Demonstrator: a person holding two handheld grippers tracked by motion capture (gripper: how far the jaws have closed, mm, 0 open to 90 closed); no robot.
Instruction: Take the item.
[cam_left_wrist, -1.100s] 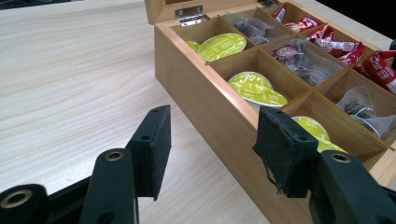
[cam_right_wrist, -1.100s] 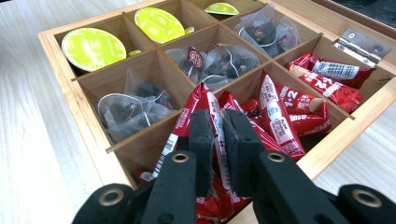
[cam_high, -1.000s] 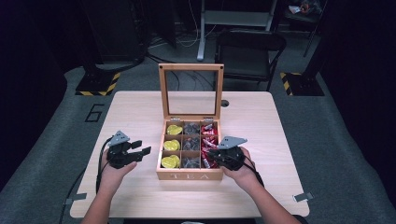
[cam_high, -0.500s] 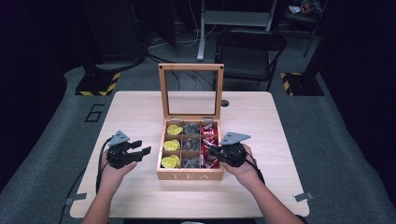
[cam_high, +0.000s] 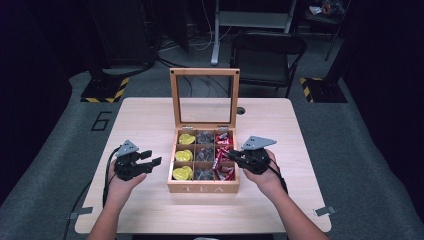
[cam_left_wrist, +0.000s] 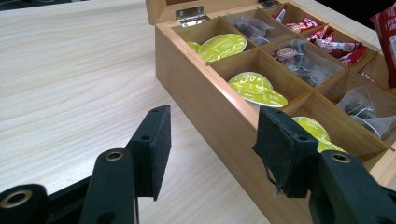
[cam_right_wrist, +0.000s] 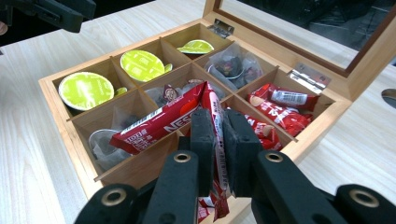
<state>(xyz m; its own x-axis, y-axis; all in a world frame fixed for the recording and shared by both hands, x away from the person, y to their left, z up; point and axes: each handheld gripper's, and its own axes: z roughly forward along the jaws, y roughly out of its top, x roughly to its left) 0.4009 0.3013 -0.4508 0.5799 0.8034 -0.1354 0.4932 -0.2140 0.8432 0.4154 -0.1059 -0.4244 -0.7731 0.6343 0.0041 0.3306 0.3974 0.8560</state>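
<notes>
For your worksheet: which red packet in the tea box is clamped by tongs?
The red packet pinched upright in the right tongs, lifted above the front right compartment; the others lie loose.

I see a pale, matt wooden table with fine grain under a smooth light-wood tea box, whose hinges are shiny metal. My right gripper has matt black plastic jaws with felt-like pads, pinching a glossy red foil sachet. Left of it in the box lie satin green-lidded capsules and clear, crinkled plastic tea-bag wrappers.
</notes>
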